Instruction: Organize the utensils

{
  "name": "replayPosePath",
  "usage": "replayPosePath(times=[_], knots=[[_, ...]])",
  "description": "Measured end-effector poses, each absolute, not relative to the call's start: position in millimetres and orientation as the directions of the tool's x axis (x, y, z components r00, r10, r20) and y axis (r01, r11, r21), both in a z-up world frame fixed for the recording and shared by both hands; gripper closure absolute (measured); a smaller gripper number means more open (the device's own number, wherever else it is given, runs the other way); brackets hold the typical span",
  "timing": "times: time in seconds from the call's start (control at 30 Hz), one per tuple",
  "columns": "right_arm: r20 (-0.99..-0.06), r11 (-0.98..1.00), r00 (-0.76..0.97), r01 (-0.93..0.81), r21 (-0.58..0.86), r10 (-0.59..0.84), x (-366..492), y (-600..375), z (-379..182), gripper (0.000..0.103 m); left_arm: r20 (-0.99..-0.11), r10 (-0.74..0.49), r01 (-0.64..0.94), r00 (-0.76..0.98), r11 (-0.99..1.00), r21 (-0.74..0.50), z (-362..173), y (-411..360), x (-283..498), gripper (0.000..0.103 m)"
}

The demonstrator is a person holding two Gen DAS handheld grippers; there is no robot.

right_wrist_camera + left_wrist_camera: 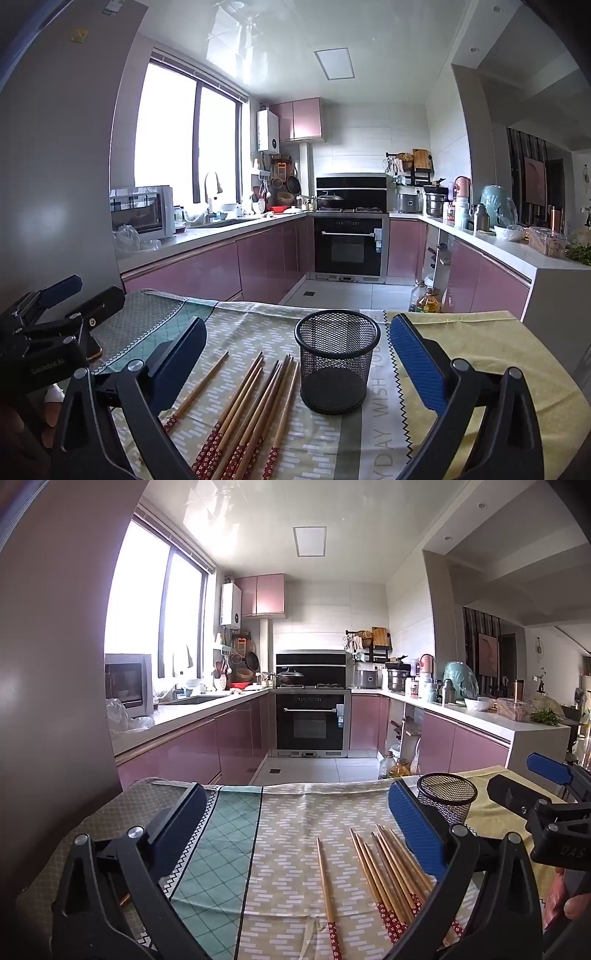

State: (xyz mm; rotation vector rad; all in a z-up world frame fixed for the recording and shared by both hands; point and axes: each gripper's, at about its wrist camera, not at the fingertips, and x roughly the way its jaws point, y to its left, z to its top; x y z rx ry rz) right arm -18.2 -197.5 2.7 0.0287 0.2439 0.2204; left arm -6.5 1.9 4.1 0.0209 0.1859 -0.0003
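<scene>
Several wooden chopsticks with red patterned ends lie on the cloth-covered table; one chopstick lies apart to their left. They also show in the right wrist view. A black mesh cup stands upright and empty just right of them; it also shows in the left wrist view. My left gripper is open and empty above the table, left of the chopsticks. My right gripper is open and empty, with the cup and chopsticks between its fingers' line of sight.
The table wears a patterned cloth with a yellow section on the right. Past its far edge are kitchen floor, pink cabinets, an oven and oil bottles on the floor.
</scene>
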Motion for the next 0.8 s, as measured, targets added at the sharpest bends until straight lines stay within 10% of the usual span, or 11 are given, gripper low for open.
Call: replayPosePath(times=[0.8], knots=[[-0.242,0.975,0.945,-0.208,0.072,0.22,-18.9,-198.6,-0.3,0.007,-0.182,0.0,0.004,0.983,1.0,0.022,3.4,1.1,-7.8,0.006]])
